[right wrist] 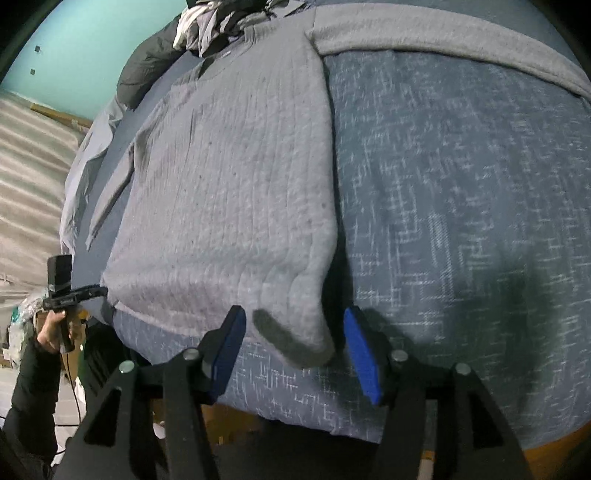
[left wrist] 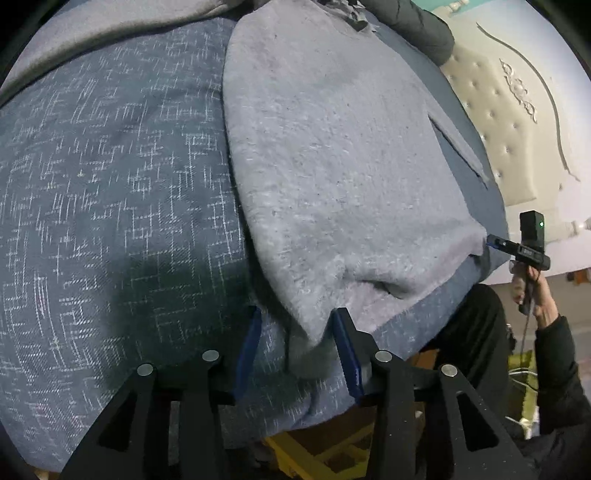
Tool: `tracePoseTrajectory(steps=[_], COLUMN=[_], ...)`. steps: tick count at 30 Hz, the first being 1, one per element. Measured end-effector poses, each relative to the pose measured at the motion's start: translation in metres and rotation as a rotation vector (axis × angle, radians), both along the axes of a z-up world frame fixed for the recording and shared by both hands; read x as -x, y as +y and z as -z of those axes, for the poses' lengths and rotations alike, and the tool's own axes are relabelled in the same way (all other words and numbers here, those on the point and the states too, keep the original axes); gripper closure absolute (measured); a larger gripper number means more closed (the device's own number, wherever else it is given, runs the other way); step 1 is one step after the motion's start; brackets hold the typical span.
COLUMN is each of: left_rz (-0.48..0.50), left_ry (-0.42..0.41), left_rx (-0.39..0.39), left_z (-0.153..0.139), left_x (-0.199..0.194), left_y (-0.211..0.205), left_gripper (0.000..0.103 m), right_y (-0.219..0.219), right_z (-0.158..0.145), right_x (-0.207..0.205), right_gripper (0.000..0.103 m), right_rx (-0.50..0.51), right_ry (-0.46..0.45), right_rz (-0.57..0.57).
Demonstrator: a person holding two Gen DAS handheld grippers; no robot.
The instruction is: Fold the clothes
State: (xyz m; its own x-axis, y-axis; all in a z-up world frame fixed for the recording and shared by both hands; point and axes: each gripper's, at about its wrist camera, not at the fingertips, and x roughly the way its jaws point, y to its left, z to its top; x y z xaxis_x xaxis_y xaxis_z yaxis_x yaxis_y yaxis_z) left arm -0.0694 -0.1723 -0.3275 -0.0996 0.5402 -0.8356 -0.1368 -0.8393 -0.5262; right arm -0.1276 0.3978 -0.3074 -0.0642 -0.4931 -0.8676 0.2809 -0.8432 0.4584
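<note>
A grey knit sweater lies flat on the blue patterned bedspread, its hem at the bed's near edge. My left gripper is open, and the sweater's near hem corner sits between its blue pads. In the right wrist view the sweater shows its other hem corner between the fingers of my right gripper, which is open too. One sleeve stretches across the far bedspread; the other sleeve lies along the body. Each view shows the opposite gripper at the far hem corner: right gripper, left gripper.
A dark jacket and a pile of crumpled clothes lie at the far end of the bed. A cream tufted headboard stands beside it. A person's hand holds the other gripper. A yellow wooden frame shows below the mattress edge.
</note>
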Motion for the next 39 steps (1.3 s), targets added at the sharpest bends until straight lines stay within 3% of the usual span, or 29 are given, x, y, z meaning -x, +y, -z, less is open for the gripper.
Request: tracePoseTrajectory(steps=[2, 3, 6, 7, 10, 14, 20, 30, 36, 39], left_rz=[0.003, 0.006, 0.023, 0.029, 0.046, 0.066, 0.116, 0.076, 0.043, -0.003], left_ry=[0.010, 0.015, 0.029, 0.034, 0.048, 0.069, 0.077, -0.014, -0.016, 0.019], left_rx=[-0.002, -0.002, 0.004, 0.006, 0.013, 0.015, 0.042, 0.067, 0.089, 0.108], left_z=[0.000, -0.001, -0.010, -0.013, -0.021, -0.040, -0.061, 0.001, -0.006, -0.018], left_x=[-0.002, -0.004, -0.007, -0.008, -0.011, -0.016, -0.026, -0.032, -0.025, -0.014], left_y=[0.001, 0.002, 0.004, 0.004, 0.006, 0.005, 0.004, 0.024, 0.016, 0.005], left_gripper=[0.060, 0.069, 0.095, 0.098, 0.099, 0.100, 0.100, 0.100, 0.095, 0.083], right_y=[0.001, 0.001, 0.002, 0.002, 0.002, 0.003, 0.004, 0.006, 0.022, 0.028], right_z=[0.003, 0.004, -0.003, -0.007, -0.018, -0.034, -0.022, -0.002, -0.019, -0.034], right_x=[-0.003, -0.004, -0.007, -0.007, -0.009, -0.012, -0.018, -0.027, -0.022, -0.012], right_gripper=[0.047, 0.048, 0.076, 0.085, 0.095, 0.097, 0.098, 0.098, 0.096, 0.095], right_rx=[-0.014, -0.018, -0.012, -0.011, -0.008, -0.004, -0.025, -0.060, -0.084, -0.074], right_ry=[0.004, 0.007, 0.023, 0.029, 0.048, 0.072, 0.058, 0.033, 0.069, 0.113], right_rz=[-0.011, -0.016, -0.028, -0.035, -0.056, -0.084, -0.082, -0.079, -0.038, 0.003])
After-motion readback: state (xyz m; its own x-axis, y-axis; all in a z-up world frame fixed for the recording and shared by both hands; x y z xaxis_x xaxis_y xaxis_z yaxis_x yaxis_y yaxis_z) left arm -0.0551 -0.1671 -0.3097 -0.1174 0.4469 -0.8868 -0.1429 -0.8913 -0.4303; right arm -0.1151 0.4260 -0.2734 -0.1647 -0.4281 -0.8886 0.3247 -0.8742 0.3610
